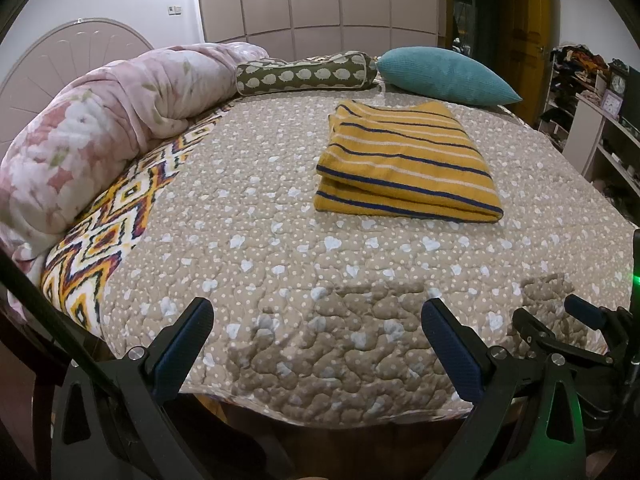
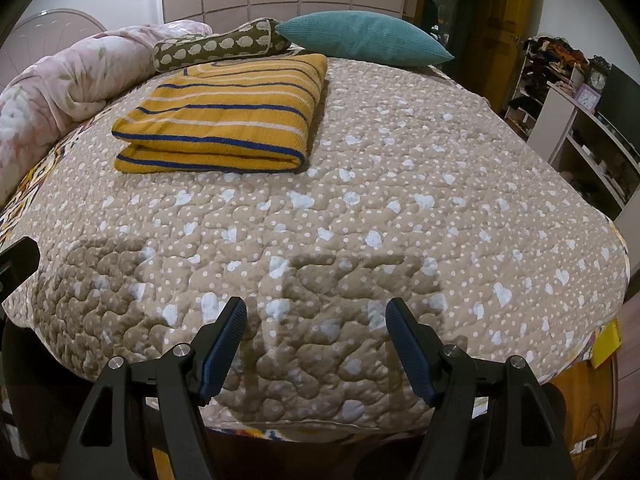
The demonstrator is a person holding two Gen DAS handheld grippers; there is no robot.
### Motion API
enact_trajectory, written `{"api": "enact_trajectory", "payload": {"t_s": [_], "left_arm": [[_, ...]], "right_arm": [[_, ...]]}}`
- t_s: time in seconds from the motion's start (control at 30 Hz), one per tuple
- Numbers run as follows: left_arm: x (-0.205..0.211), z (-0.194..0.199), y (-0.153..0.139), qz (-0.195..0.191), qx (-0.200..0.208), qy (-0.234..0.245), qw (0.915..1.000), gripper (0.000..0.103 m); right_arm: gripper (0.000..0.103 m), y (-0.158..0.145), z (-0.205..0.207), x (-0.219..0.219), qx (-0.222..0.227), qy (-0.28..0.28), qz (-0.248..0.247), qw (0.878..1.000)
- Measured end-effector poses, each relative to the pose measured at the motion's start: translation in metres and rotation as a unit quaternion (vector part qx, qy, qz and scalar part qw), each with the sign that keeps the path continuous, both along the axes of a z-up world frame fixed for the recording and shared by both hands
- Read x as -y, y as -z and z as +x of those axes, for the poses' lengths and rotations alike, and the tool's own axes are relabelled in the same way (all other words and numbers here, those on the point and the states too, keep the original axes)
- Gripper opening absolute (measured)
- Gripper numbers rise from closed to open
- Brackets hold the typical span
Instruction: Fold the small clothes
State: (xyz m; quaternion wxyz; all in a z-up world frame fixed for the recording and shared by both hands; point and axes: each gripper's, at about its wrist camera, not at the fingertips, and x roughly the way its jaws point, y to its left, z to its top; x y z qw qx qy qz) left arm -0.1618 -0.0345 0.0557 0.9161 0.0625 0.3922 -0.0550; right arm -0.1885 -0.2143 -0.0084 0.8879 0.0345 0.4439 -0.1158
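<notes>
One folded garment (image 1: 408, 164), two pillows (image 1: 448, 76)

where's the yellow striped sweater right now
The folded sweater lies on the bed quilt, far side, just before the teal pillow and the spotted bolster; right of centre in the left view, left in the right.

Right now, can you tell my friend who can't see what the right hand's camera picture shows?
A folded yellow striped garment lies on a beige heart-dotted quilt, untouched. The right gripper hangs open and empty near the bed's front edge. A teal pillow sits behind.
</notes>
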Motion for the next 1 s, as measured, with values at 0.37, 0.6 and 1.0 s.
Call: {"api": "enact_trajectory", "payload": {"t_s": [0.37, 0.6, 1.0], "left_arm": [[-0.0006, 0.0004, 0.002, 0.0, -0.003, 0.001, 1.0, 0.103], [-0.003, 0.0015, 0.0042, 0.0, -0.007, 0.0, 1.0, 0.103], [-0.0059, 0.0052, 0.0083, 0.008, -0.017, -0.004, 0.9998, 0.103]], "right_arm": [[0.076, 0.0021, -0.0008, -0.0007, -0.002, -0.002, 0.004, 1.0], [0.076, 0.0029, -0.0004, -0.0022, -0.002, -0.006, 0.003, 1.0], [0.076, 0.0045, 0.0001, -0.0047, -0.004, -0.012, 0.003, 1.0]]}}
